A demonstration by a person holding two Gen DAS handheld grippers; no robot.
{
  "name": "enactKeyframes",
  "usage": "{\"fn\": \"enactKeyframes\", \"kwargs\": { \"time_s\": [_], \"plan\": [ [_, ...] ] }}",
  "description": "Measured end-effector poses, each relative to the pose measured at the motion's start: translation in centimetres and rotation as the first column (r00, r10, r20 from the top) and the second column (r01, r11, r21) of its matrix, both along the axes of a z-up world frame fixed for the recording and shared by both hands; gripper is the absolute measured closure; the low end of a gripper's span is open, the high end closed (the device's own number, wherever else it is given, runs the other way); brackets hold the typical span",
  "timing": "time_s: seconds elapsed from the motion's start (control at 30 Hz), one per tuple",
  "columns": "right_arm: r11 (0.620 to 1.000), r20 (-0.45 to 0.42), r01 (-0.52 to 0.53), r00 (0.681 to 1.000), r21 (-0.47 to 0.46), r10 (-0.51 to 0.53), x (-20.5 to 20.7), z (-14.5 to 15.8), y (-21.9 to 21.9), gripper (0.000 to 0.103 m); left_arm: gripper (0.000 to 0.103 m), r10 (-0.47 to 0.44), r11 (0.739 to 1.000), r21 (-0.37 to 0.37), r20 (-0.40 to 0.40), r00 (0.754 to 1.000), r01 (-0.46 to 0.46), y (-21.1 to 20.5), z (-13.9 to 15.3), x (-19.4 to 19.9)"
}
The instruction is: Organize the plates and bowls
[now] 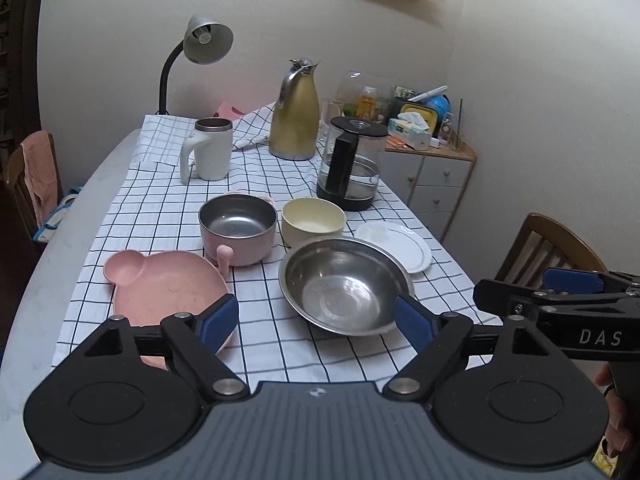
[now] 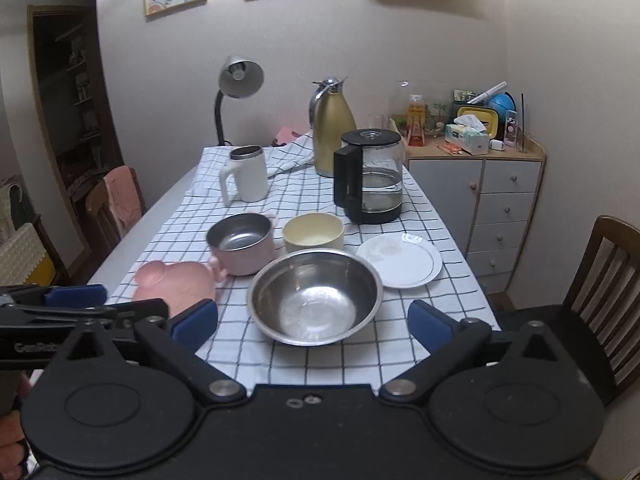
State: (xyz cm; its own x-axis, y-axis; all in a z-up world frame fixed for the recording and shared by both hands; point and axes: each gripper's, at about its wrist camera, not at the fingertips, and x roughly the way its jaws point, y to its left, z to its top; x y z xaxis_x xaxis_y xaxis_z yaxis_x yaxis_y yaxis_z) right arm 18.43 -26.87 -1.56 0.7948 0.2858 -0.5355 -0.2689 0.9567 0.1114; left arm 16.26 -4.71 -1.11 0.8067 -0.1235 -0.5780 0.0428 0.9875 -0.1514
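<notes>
A wide steel bowl (image 1: pixel 346 284) (image 2: pixel 315 295) sits on the checked cloth near the table's front. Behind it stand a pink bowl with a steel lining (image 1: pixel 238 229) (image 2: pixel 243 243) and a cream bowl (image 1: pixel 313 221) (image 2: pixel 313 233). A pink bear-shaped plate (image 1: pixel 168 288) (image 2: pixel 176 282) lies at the front left, a white plate (image 1: pixel 396 245) (image 2: pixel 400 260) at the right. My left gripper (image 1: pixel 316 322) hovers open in front of the steel bowl, nothing between its blue pads. My right gripper (image 2: pixel 314 326) is also open and empty, held just before the same bowl.
A white mug (image 1: pixel 208 148), a gold thermos jug (image 1: pixel 295 114) and a glass kettle (image 1: pixel 352 164) stand further back on the table, a desk lamp (image 1: pixel 200 46) at the far end. Wooden chairs (image 2: pixel 600 292) flank the table; a cabinet (image 2: pixel 504 200) stands at the right.
</notes>
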Motion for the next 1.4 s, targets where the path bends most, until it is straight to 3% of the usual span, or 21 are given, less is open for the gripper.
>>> {"fn": "enactKeyframes", "kwargs": {
  "time_s": [0.37,0.9,1.17,1.4],
  "plan": [
    [1.000,-0.064,0.001,0.998,0.007,0.000,6.7,-1.9,-0.3,0.001,0.017,0.089,0.996,0.022,-0.063,0.994,-0.087,0.5,-1.8,5.4],
    [0.998,-0.099,-0.057,0.994,-0.005,0.056,9.7,-3.1,0.7,0.001,0.017,0.120,0.993,0.022,-0.094,0.988,-0.119,1.0,-3.0,7.3],
    [0.998,-0.109,-0.062,0.992,-0.014,0.060,9.9,-3.4,1.3,0.002,0.017,0.098,0.995,0.027,-0.094,0.991,-0.096,1.0,-3.3,7.8],
    [0.999,-0.124,-0.018,0.992,-0.040,0.013,13.3,-4.1,-0.8,0.004,0.017,-0.013,0.999,0.047,-0.089,0.996,0.017,-2.7,-2.6,14.9]
  ]
}}
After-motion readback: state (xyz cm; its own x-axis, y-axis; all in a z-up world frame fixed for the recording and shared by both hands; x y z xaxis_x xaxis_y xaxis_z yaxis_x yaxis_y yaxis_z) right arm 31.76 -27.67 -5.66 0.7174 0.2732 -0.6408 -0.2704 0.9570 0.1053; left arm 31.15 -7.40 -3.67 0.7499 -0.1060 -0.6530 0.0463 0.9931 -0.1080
